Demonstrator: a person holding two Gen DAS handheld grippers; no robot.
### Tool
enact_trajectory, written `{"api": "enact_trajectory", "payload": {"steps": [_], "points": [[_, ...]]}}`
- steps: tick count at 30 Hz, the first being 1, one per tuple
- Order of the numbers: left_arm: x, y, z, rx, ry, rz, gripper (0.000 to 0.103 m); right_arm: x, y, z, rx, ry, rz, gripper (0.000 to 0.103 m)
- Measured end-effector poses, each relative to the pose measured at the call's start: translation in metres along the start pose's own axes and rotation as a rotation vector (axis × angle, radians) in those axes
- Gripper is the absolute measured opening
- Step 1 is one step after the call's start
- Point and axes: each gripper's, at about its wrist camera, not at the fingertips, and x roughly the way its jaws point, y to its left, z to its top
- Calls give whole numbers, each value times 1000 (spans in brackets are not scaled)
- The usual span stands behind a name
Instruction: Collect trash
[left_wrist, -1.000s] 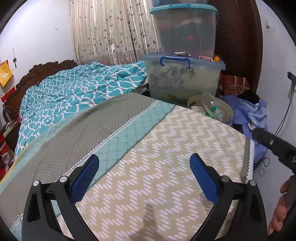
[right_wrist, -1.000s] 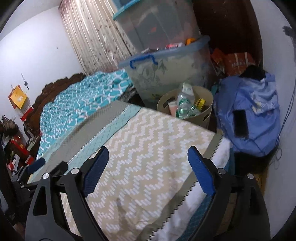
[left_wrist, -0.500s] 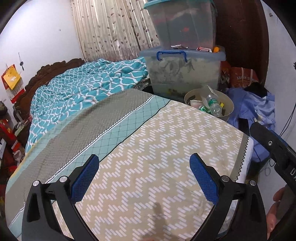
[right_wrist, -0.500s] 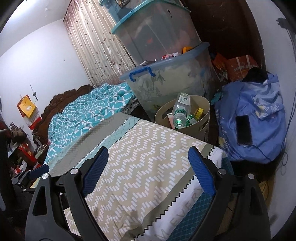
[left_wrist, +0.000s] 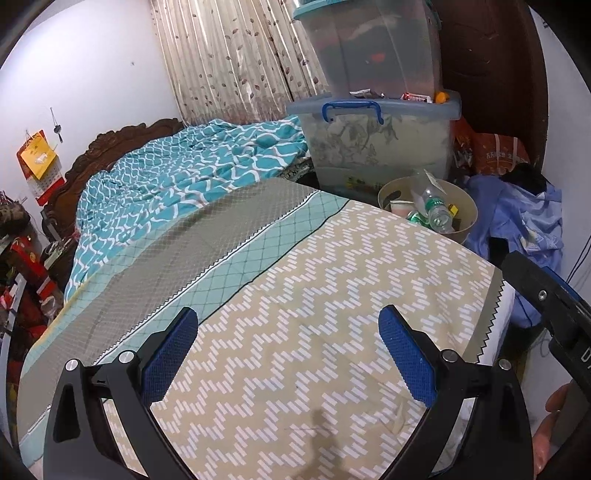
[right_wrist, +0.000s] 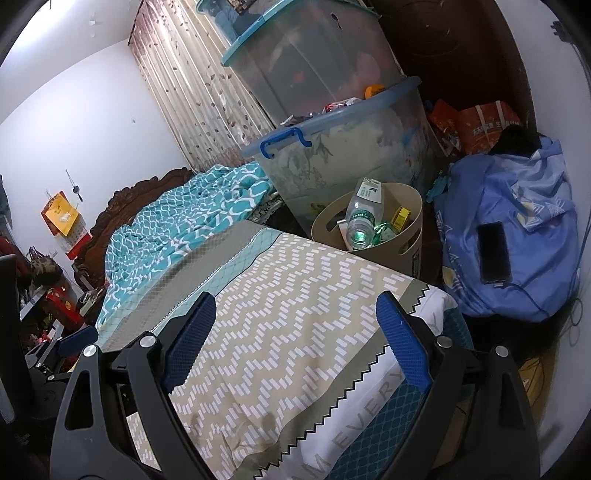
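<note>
Bed (left_wrist: 295, 295) fills the foreground of both views; zigzag cover bare, no litter visible on it, teal quilt (left_wrist: 192, 173) bunched toward the headboard

Stacked clear storage tubs (right_wrist: 343, 147) stand past the foot corner, against the curtain; blue cloth bundle (right_wrist: 517, 229) slumped on the floor beside them, a dark phone (right_wrist: 493, 256) lying on top

Beige bin (right_wrist: 410, 210) sits on the floor just off the bed corner, between tubs and bundle – likely put there to be reachable from the bed. Trash already inside: clear plastic bottle (right_wrist: 360, 218) leaning neck-down, small yellow box (right_wrist: 400, 218), green-tinted scraps

Left tongs (left_wrist: 291, 358) wide, nothing between the pads, hanging over the cover. Right tongs (right_wrist: 295, 339) wide too, empty, aimed across the corner toward the bin

Judgement: collecting looks nearly or wholly done, or hands are searching for more; no loose piece spotted
</note>
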Motion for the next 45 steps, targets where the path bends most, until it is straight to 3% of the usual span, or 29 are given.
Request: {"api": "enact_trajectory", "payload": {"steps": [25,39,45], "points": [[-14,23,-4,-37,-24,5,94,-8,16,-4,-16,-7,2,88],[-21,28,-8,-56,-25,-22,94,-18,20,-5,-9,-38,-15,91],[-20,28,-9,-66,7,-75,94,-18,21,-6,-7,-36,-19,93]]}}
